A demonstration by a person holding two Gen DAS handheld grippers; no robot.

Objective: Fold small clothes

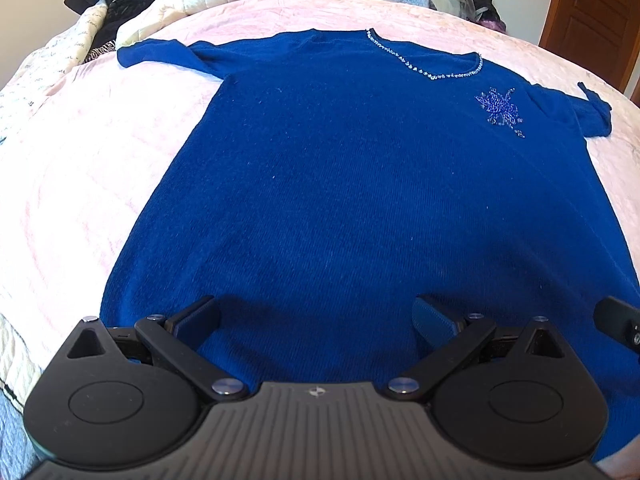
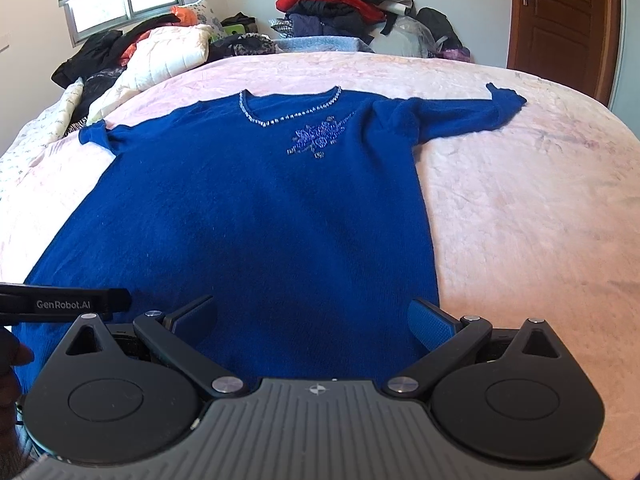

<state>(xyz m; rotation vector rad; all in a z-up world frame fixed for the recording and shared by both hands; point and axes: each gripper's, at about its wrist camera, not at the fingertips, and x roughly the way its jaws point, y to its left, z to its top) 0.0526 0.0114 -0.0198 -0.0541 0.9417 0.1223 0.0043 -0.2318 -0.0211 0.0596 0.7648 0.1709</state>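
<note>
A royal-blue knit sweater (image 1: pixel 340 184) (image 2: pixel 248 216) lies flat, front up, on the pink bedspread, both sleeves spread out. Its neckline has a beaded trim (image 1: pixel 424 68) (image 2: pixel 288 116) and a beaded flower sits on the chest (image 1: pixel 500 110) (image 2: pixel 318 138). My left gripper (image 1: pixel 316 316) is open just above the hem near the sweater's left side, nothing between its fingers. My right gripper (image 2: pixel 314 318) is open over the hem near the right side, its right finger (image 2: pixel 430 322) by the sweater's edge. Part of the left gripper (image 2: pixel 64 304) shows at the left of the right wrist view.
The pink bedspread (image 2: pixel 520 208) has bare room right of the sweater and left of it (image 1: pixel 72 184). Pillows and a white quilt (image 2: pixel 168 56) lie at the head. A clothes pile (image 2: pixel 340 4) stands against the far wall. A wooden door (image 2: pixel 560 20) is at the right.
</note>
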